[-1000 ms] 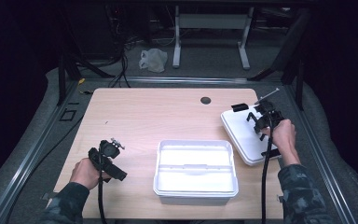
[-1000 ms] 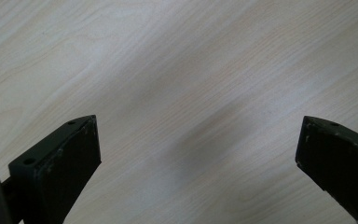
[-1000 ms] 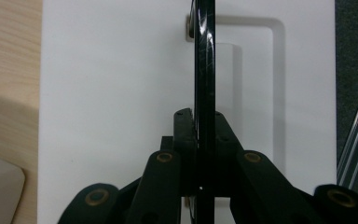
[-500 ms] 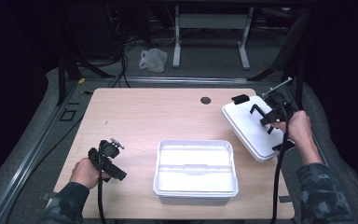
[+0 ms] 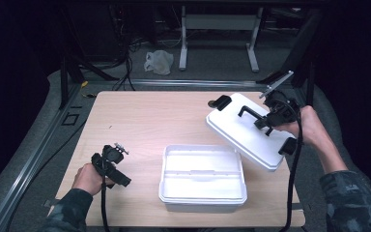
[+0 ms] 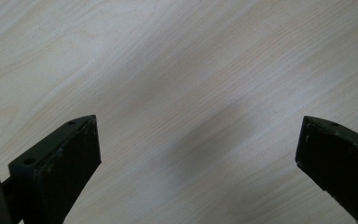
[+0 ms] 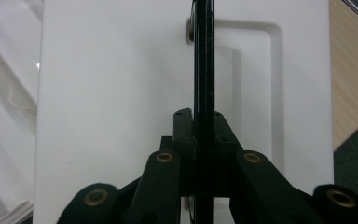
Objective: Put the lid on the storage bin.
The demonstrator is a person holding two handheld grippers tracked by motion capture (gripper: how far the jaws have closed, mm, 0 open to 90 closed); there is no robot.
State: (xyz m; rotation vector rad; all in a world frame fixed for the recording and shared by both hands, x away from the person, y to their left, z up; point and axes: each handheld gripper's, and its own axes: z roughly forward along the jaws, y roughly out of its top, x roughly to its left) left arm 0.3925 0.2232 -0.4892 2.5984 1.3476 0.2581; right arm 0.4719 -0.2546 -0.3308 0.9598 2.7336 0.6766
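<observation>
high view: a pale wooden table (image 5: 140, 121) seen from above. near the front centre sits an open white box (image 5: 203, 178), rectangular, with its hollow facing up. to its right, a white lid (image 5: 241, 133) with a black handle (image 5: 252, 113) and black clips at its ends is held in the air, tilted, its lower edge hanging over the box's right rear corner. the right gripper (image 5: 270, 118) clamps the black handle on top of the lid, with the person's right hand (image 5: 311, 128) behind it and a black cable trailing down. at the front left the left gripper (image 5: 111, 164) rests low over bare table in the left hand (image 5: 88, 178), well apart from the box.

left gripper view: two black jaws stand wide apart at the bottom corners, with nothing between them, over pale wood grain.

right gripper view: the right gripper (image 7: 204, 135) has its jaws pressed together on the thin black handle (image 7: 203, 60), which runs straight up the middle. behind it is the flat white lid (image 7: 116, 93) with a shallow rectangular recess around the handle. part of the white box (image 7: 7, 107) shows at the left, and a strip of table (image 7: 352, 70) at the right.
</observation>
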